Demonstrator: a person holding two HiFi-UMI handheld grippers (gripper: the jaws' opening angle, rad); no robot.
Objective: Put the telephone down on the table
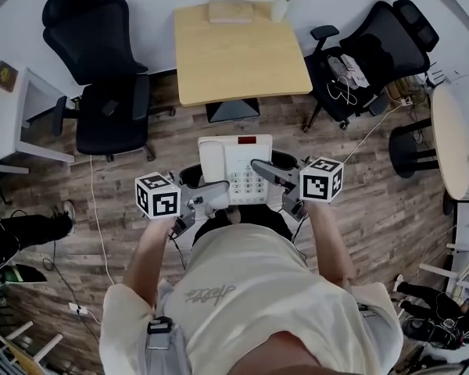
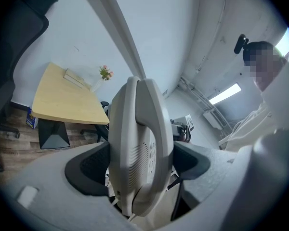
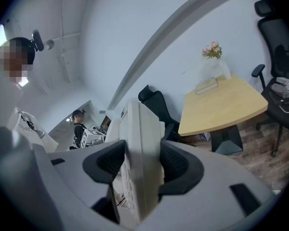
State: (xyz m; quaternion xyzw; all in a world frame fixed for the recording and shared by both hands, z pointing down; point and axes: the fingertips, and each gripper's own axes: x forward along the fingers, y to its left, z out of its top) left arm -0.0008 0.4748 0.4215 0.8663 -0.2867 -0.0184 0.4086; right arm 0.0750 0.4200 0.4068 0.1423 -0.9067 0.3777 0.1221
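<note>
The person is holding a white push-button telephone (image 1: 236,166) in the middle of the frame, clear of any surface and above the wood-plank floor (image 1: 180,131). The left tool (image 1: 209,197) is clamping its near left side, handset included, and the right tool (image 1: 272,173) is clamping its right side. In both gripper views the dark pads are pressing against the plastic body from either side. Gripping from two sides is probably what is keeping the wide, flat body level and the handset seated.

The light wooden desk (image 1: 238,65) is lying in the upper centre of the frame, well apart from the telephone. A flat pale box (image 1: 230,11) and a vase of pink flowers (image 1: 280,5) are standing along its far edge, so the near and middle parts are offering bare room. Its near edge is curving toward the person. Two black office chairs (image 1: 102,76) are flanking it at upper left and upper right, leaving an open lane of floor straight ahead. The carry appears to be under way, with the set-down not yet done.
</note>
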